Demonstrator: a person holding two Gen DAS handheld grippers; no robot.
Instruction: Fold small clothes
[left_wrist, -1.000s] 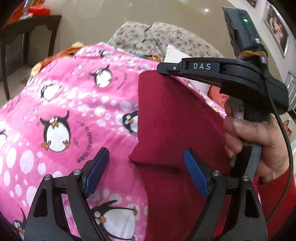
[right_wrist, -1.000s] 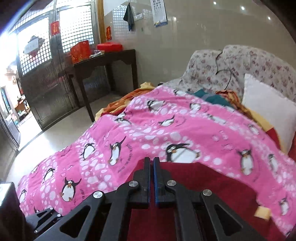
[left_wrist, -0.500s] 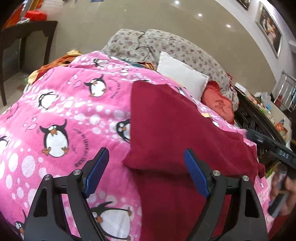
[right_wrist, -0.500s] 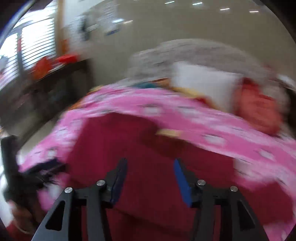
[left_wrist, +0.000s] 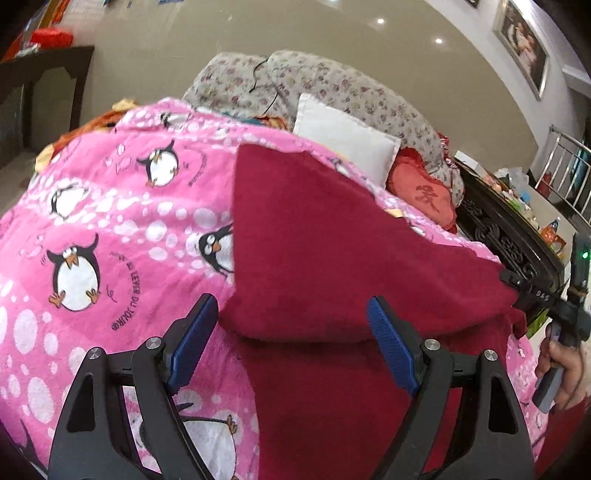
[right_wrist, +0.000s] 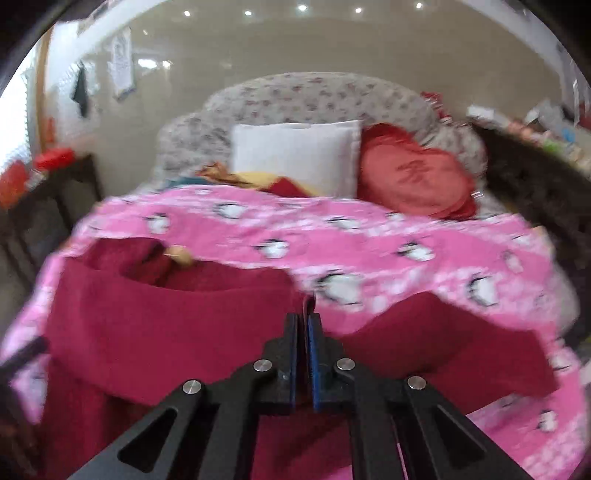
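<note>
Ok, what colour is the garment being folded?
Dark red, plain; the garment shows best in the left wrist view.

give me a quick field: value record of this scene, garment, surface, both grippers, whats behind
garment: dark red garment, partly folded, one flap laid over itself
surface: pink penguin blanket on a bed
left gripper: open, hovering over the near folded edge, nothing between the pads
right gripper: shut on a pinch of the garment's edge at the right side
behind: white pillow, red heart cushion, floral headboard
person: hand on the right gripper's handle
image quality: right wrist view blurred
</note>
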